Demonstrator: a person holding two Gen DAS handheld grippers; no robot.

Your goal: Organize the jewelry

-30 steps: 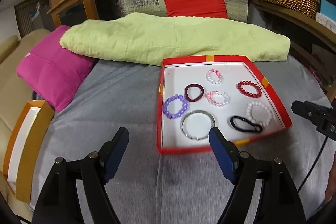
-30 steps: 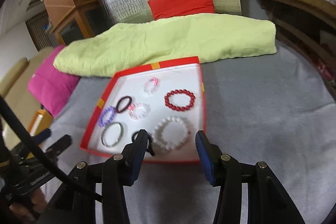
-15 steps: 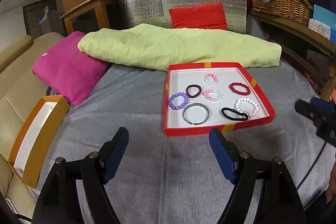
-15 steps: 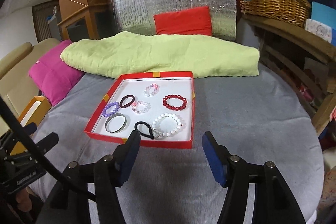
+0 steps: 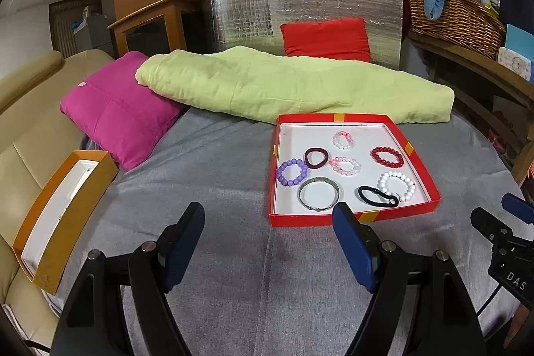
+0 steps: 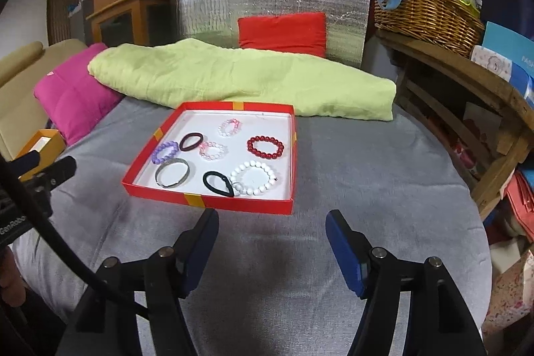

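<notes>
A red tray (image 5: 300,219) with a white floor lies on the grey cloth. In it are a purple bead bracelet (image 5: 292,171), a maroon hair tie (image 5: 316,157), two pink-white bracelets, a red bead bracelet (image 5: 386,156), a white bead bracelet (image 5: 396,186), a black hair tie (image 5: 377,196) and a silver bangle (image 5: 318,193). My left gripper (image 5: 268,212) hangs open and empty in front of the tray's near edge. My right gripper (image 6: 273,217) is just short of the tray (image 6: 233,204); its jaws are opening and nothing is between them.
An orange box (image 5: 63,216) with a white lining sits at the left edge of the cloth. A green blanket (image 5: 293,85), a pink cushion (image 5: 116,119) and a red cushion (image 5: 325,39) lie behind the tray. A wicker basket (image 6: 424,9) stands on a wooden shelf at the right.
Both grippers have drawn back from the tray and risen a little, so the tray lies farther off. The right jaws have spread wider. The left jaws kept their width.
</notes>
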